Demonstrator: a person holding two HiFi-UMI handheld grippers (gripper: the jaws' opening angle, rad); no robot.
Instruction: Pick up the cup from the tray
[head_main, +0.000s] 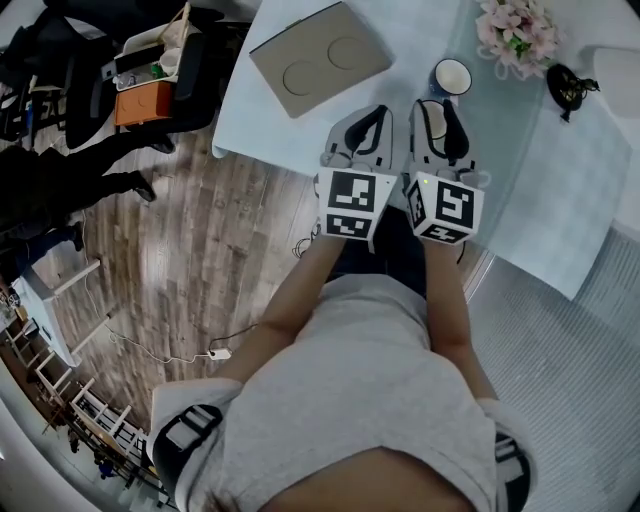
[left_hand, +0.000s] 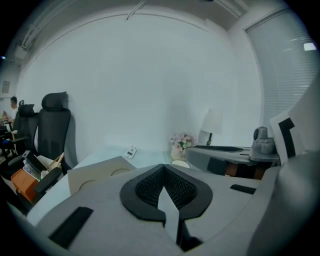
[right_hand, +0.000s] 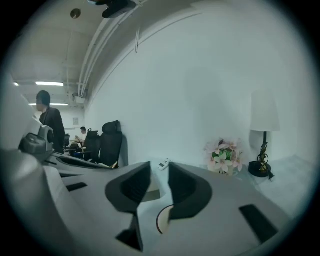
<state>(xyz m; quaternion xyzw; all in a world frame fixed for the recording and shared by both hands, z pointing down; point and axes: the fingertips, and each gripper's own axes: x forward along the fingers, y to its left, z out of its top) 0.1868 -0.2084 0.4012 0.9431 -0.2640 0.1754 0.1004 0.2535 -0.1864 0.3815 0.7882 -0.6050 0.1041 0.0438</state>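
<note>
The cup (head_main: 452, 78), dark blue outside and white inside, stands on the glass table top, to the right of the tray and not on it. The beige tray (head_main: 310, 55) has two round recesses and lies near the table's left corner. My right gripper (head_main: 440, 108) hovers just short of the cup with its jaws apart and nothing between them. In the right gripper view the cup's rim (right_hand: 162, 220) shows low in the gap of that gripper (right_hand: 159, 175). My left gripper (head_main: 368, 118) is beside it with its pads (left_hand: 150, 187) meeting on nothing, between tray (left_hand: 95, 177) and cup (left_hand: 180, 163).
A vase of pink flowers (head_main: 515, 30) and a black lamp base (head_main: 572, 88) stand behind the cup. A white remote (left_hand: 131, 151) lies farther back. Office chairs and an orange box (head_main: 142, 100) sit left of the table. A cable (head_main: 215, 352) lies on the wooden floor.
</note>
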